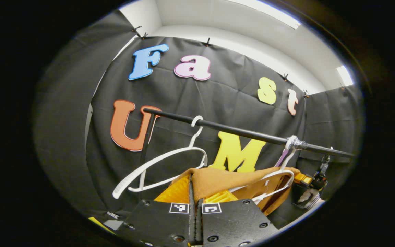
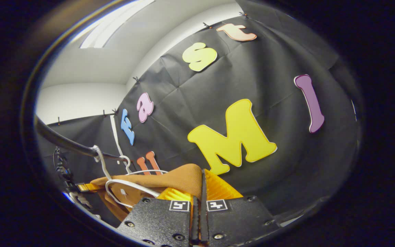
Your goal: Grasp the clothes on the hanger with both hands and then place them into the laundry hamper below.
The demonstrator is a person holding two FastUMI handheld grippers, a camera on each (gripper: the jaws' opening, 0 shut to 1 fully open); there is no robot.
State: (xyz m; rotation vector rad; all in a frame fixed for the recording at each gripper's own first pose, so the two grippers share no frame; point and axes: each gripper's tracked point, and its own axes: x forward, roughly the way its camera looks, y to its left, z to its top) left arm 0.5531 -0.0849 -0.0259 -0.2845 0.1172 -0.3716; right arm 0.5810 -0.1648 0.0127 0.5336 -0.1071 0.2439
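Observation:
A brown garment [image 1: 225, 181] hangs over a white hanger [image 1: 279, 178], whose hook is taped to the black rail [image 1: 245, 132]. In the left gripper view my left gripper [image 1: 194, 192] is shut, with one end of the cloth pinched between its fingers. In the right gripper view my right gripper [image 2: 202, 187] is shut on the other end of the garment [image 2: 180, 178], just right of the hanger [image 2: 125, 185]. Each view also catches the opposite gripper farther off, the right one [image 1: 312, 187] and the left one [image 2: 77, 187], past the far end of the garment.
An empty white hanger [image 1: 156, 164] hangs tilted on the rail to the left of the garment; it also peeks out behind the cloth [image 2: 125, 161]. The rail [image 2: 63, 142] runs close above both grippers. Black cloth walls stand close behind.

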